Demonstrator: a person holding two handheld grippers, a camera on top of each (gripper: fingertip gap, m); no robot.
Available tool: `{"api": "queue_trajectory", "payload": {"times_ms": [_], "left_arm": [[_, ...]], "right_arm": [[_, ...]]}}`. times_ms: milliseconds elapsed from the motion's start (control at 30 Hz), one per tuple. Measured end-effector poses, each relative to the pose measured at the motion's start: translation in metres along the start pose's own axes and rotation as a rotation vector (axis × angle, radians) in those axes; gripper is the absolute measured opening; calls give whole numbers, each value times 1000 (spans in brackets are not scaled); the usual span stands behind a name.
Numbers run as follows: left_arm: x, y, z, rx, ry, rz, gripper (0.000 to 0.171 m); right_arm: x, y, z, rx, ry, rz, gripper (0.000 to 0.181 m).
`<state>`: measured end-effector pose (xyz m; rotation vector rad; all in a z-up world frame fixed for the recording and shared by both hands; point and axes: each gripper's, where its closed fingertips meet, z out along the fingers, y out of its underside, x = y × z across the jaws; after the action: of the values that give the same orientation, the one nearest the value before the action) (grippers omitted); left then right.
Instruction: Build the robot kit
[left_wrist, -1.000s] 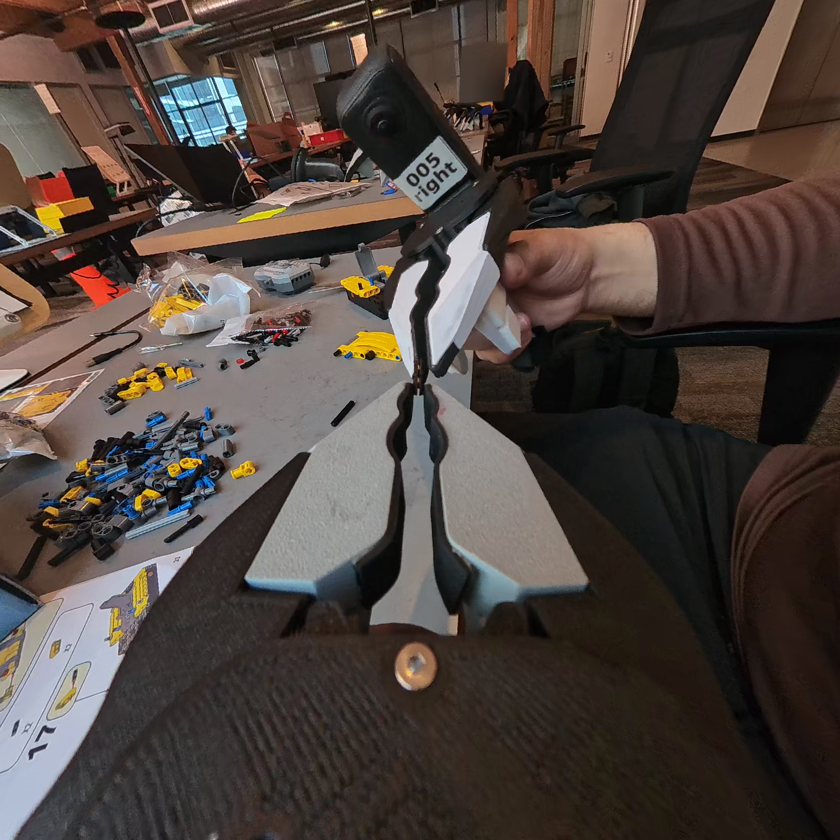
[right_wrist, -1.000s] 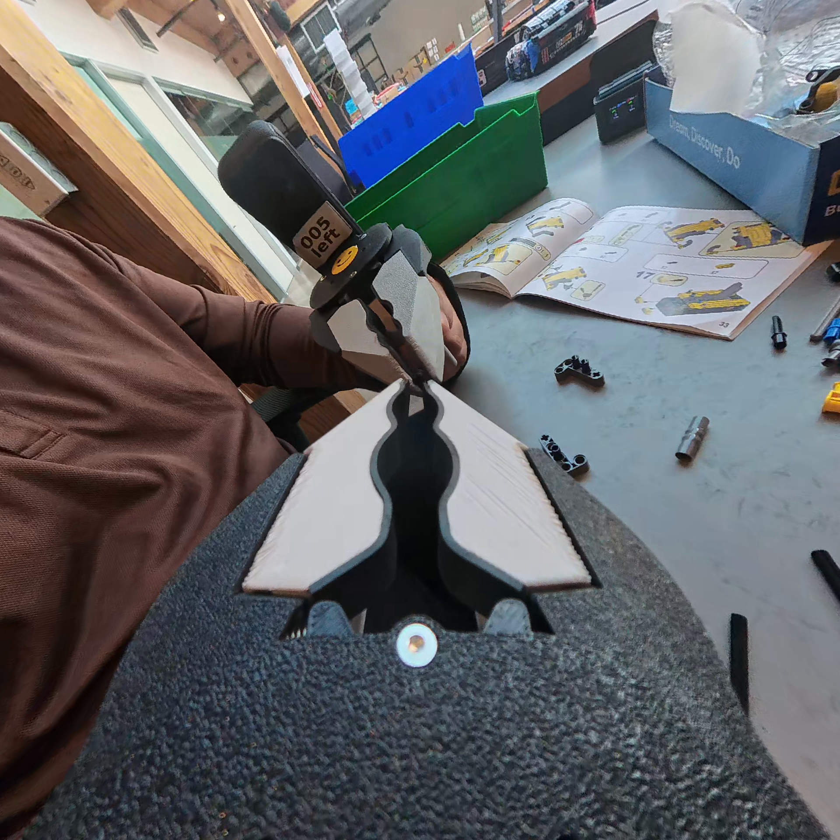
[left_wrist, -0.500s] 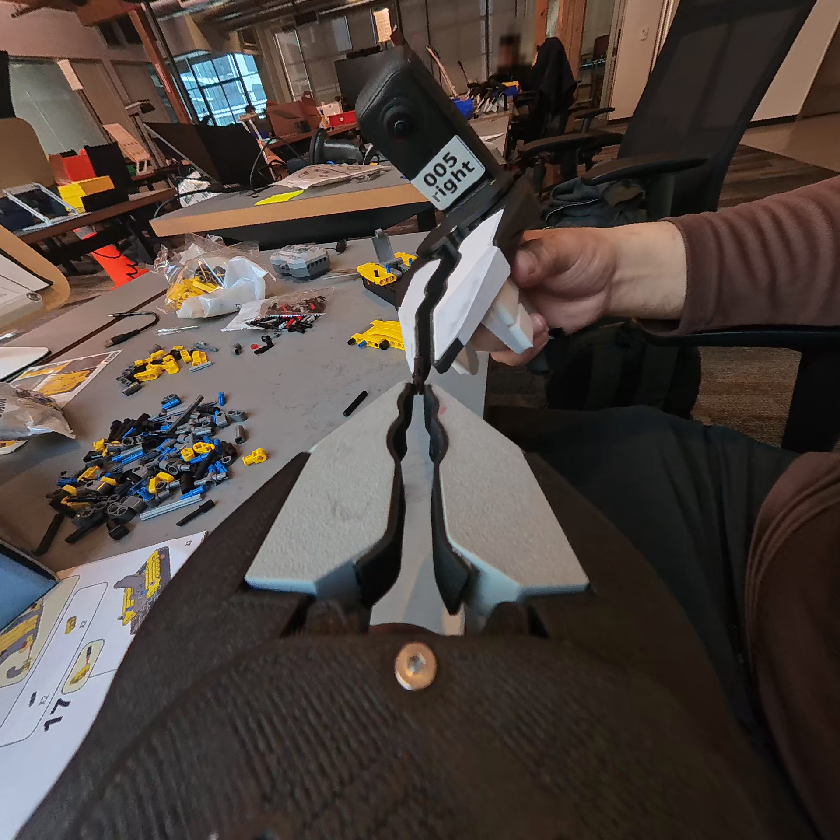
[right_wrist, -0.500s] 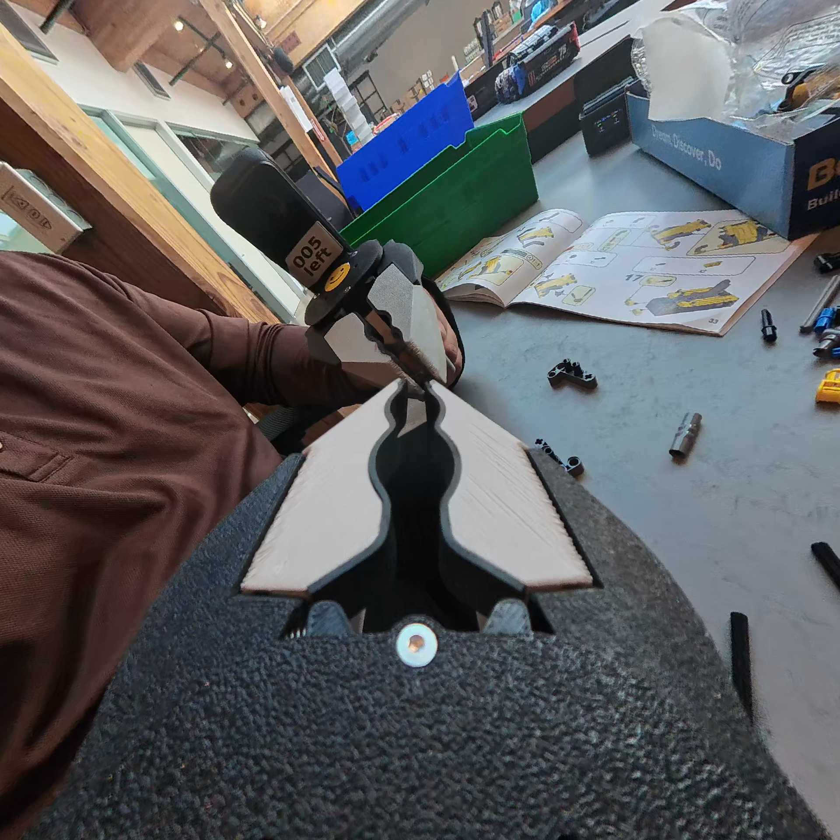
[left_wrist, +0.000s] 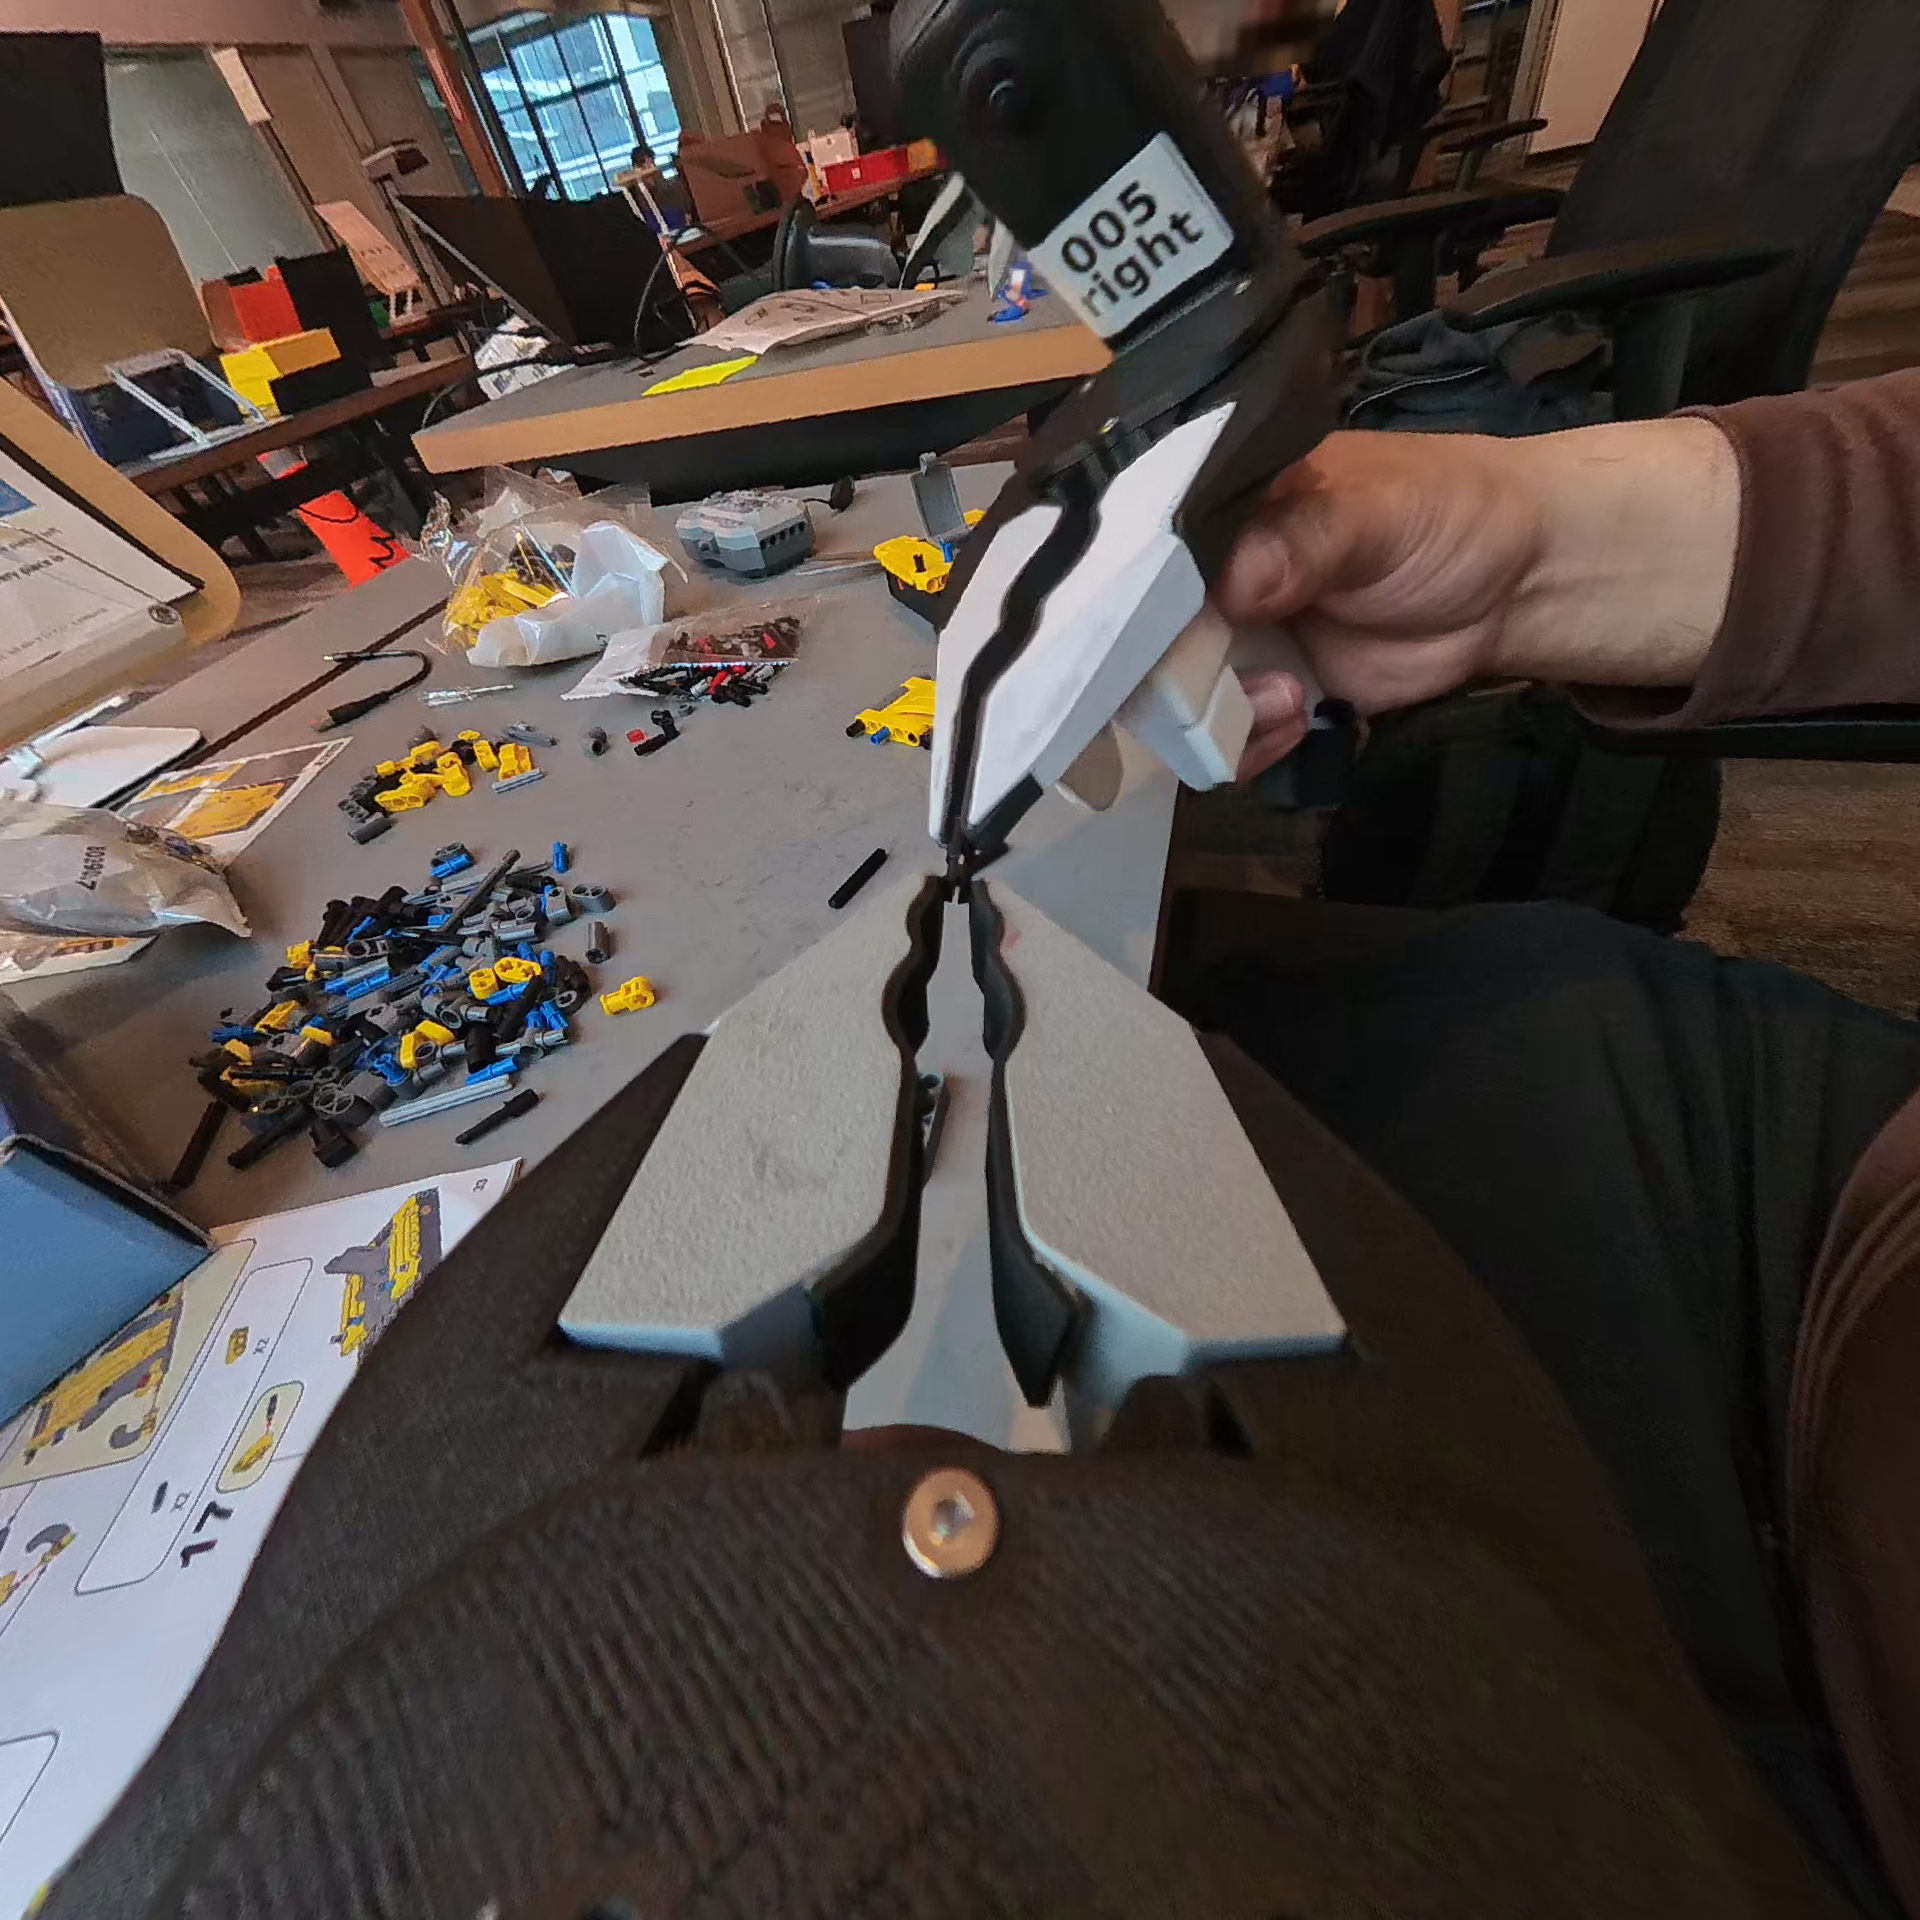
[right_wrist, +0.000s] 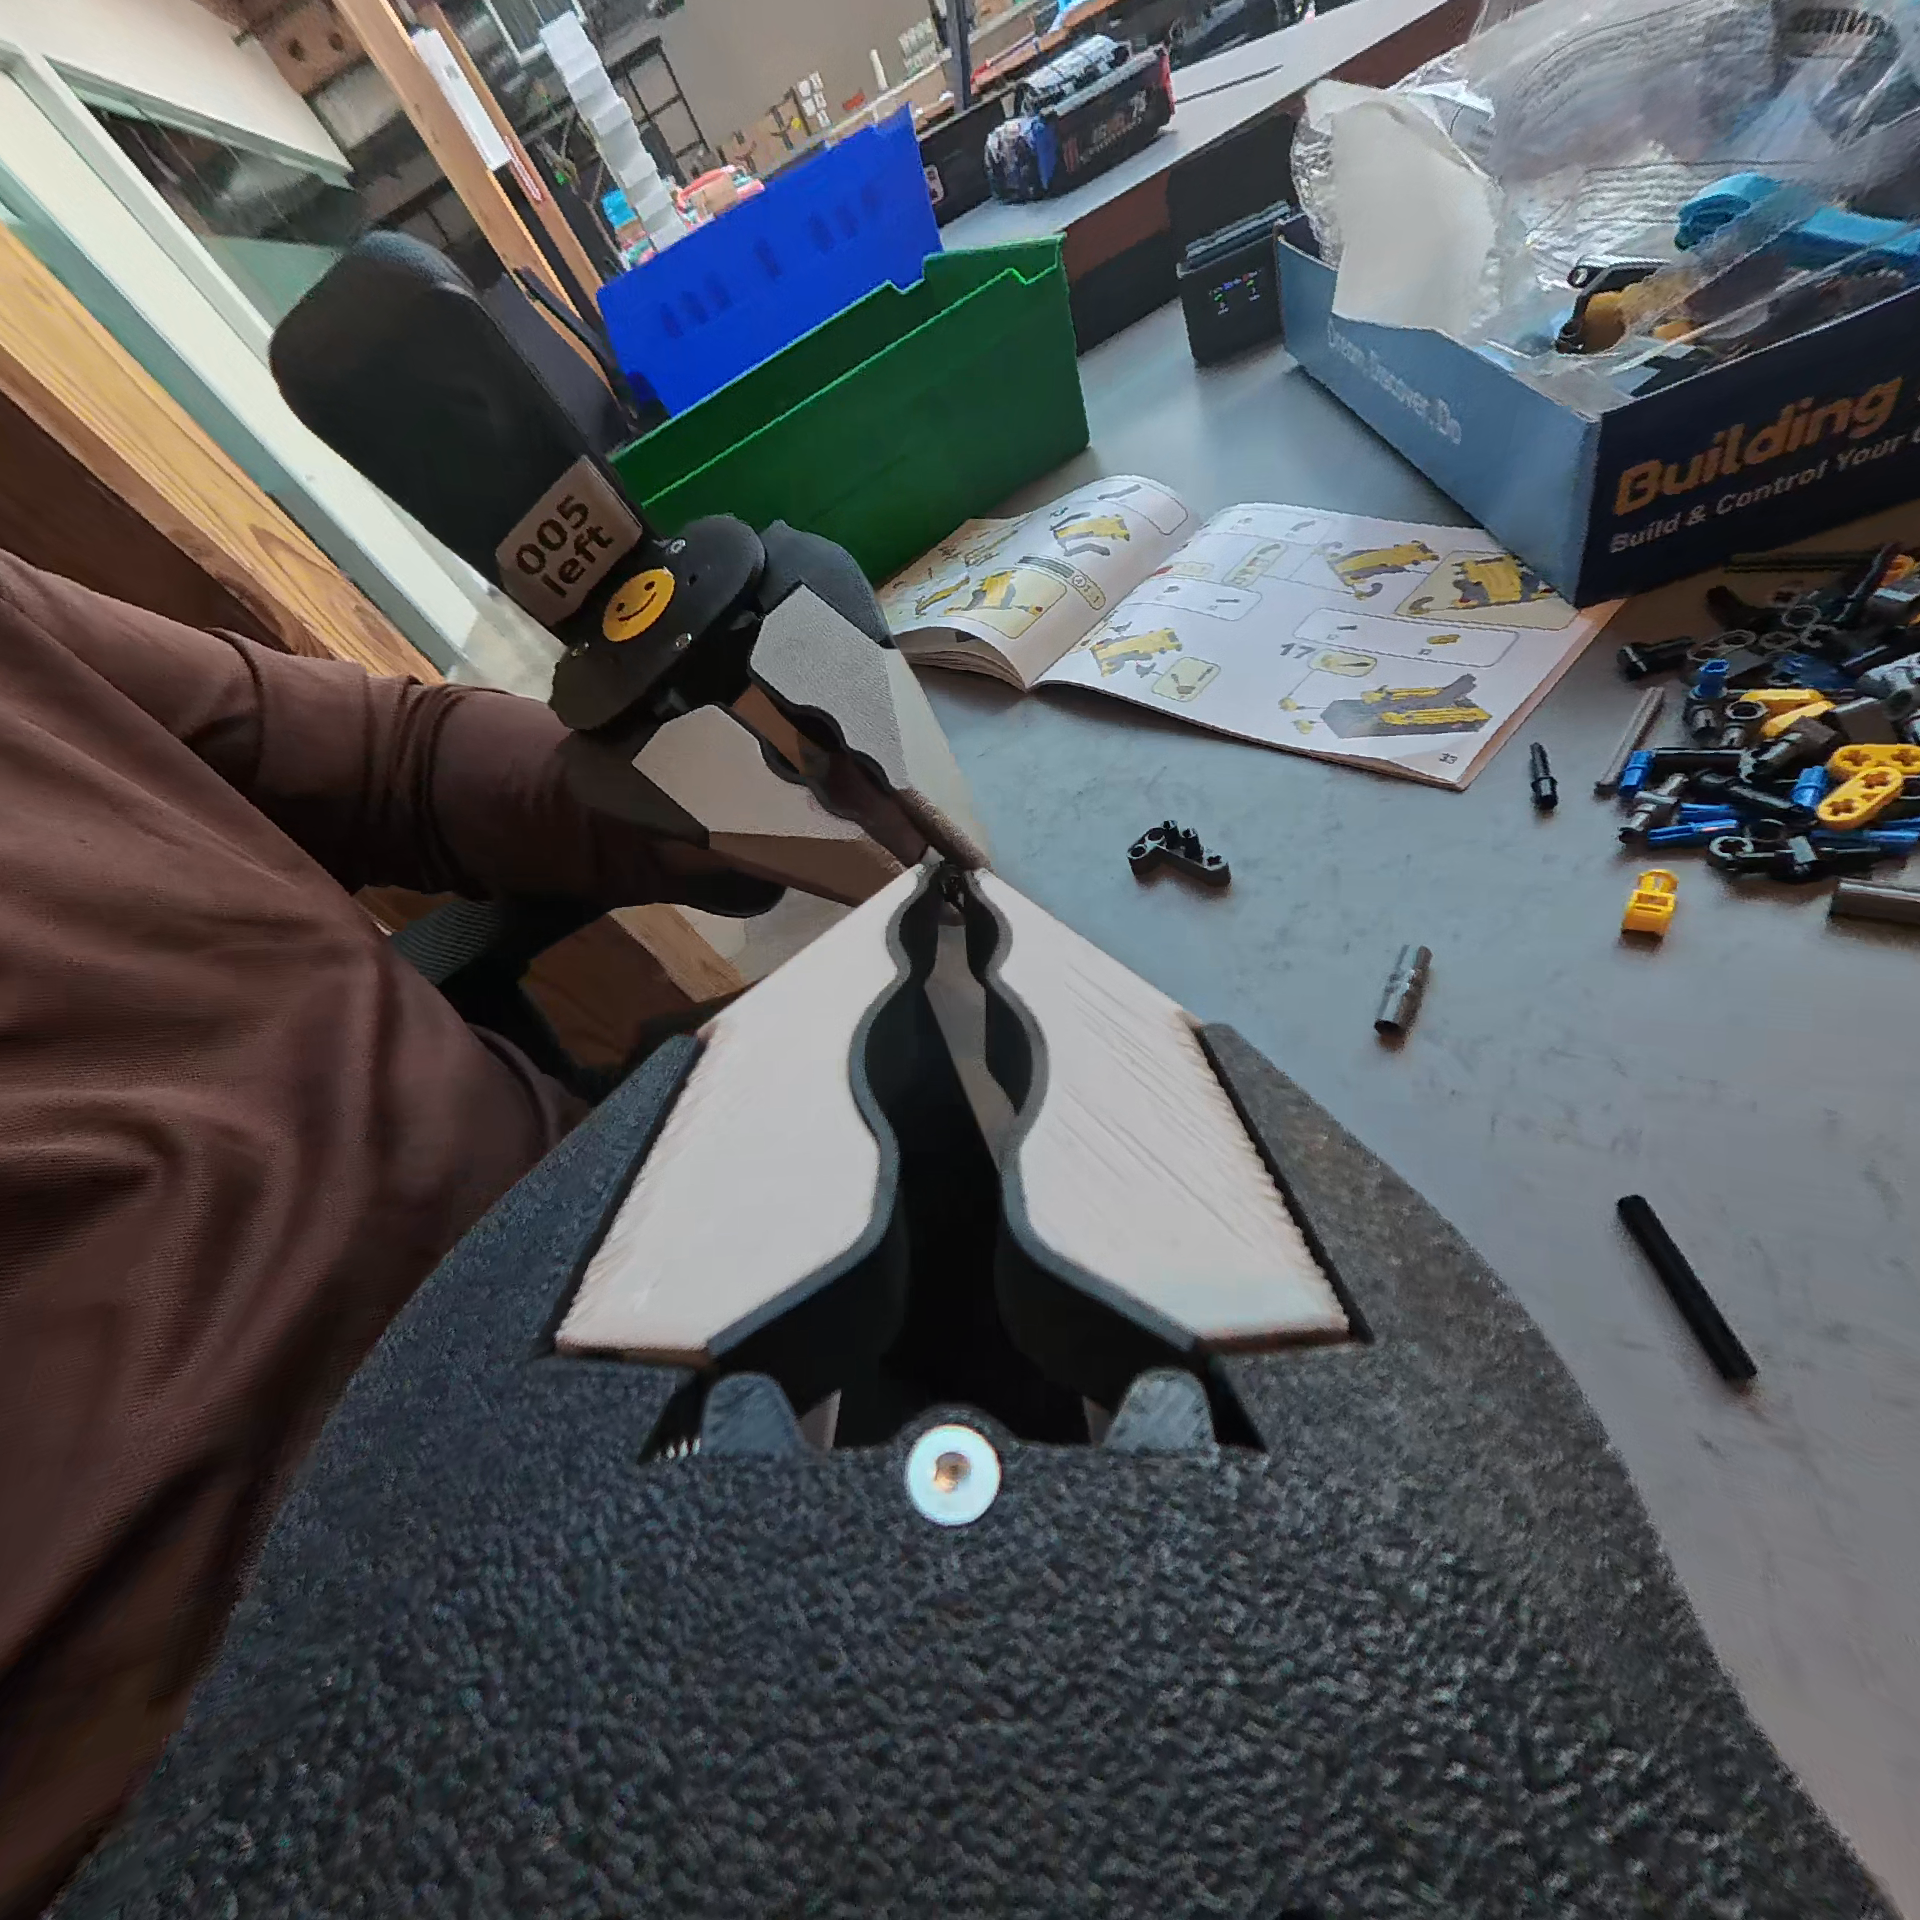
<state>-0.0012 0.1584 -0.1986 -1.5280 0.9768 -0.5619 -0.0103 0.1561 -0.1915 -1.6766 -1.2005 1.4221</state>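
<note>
Both tools meet tip to tip above the near edge of the grey table (left_wrist: 727, 831). Left gripper (left_wrist: 951, 896) has its jaws drawn narrow, almost touching at the tips, and right gripper (right_wrist: 951, 883) is likewise pinched narrow; between the four tips sits a tiny dark piece (left_wrist: 961, 868), too small to tell which tool truly grips it. It is probably a small plastic building pin: light, stiff, smooth enough to slip or flick away, best pinched across its short body at the very fingertips.

A hand (left_wrist: 1434, 582) in a brown sleeve holds the right tool tilted steeply down from the upper right, while the left tool points up and away from the lap to meet it. On the left lie a pile of blue, black and yellow parts (left_wrist: 416, 997), and an open instruction booklet (right_wrist: 1247, 623) rests nearby.
</note>
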Motion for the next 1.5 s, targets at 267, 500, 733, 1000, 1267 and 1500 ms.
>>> {"api": "queue_trajectory", "payload": {"times_ms": [267, 500, 733, 1000, 1267, 1500], "left_arm": [[-9, 43, -3, -275, 85, -132, 26], [-12, 76, -1, -482, 94, -161, 23], [-6, 84, 3, -546, 110, -135, 4], [27, 77, 12, -517, 185, -135, 5], [14, 79, 15, -522, 93, -171, 5], [26, 75, 20, -501, 113, -131, 2]], "right_arm": [[26, 21, -3, -159, 209, -105, 3], [35, 37, 11, -309, 302, -173, 3], [35, 43, 20, -420, 365, -298, 3], [42, 44, -10, -372, 451, -212, 3], [38, 71, -17, -451, 422, -152, 4], [51, 66, 3, -481, 438, -205, 3]]}}
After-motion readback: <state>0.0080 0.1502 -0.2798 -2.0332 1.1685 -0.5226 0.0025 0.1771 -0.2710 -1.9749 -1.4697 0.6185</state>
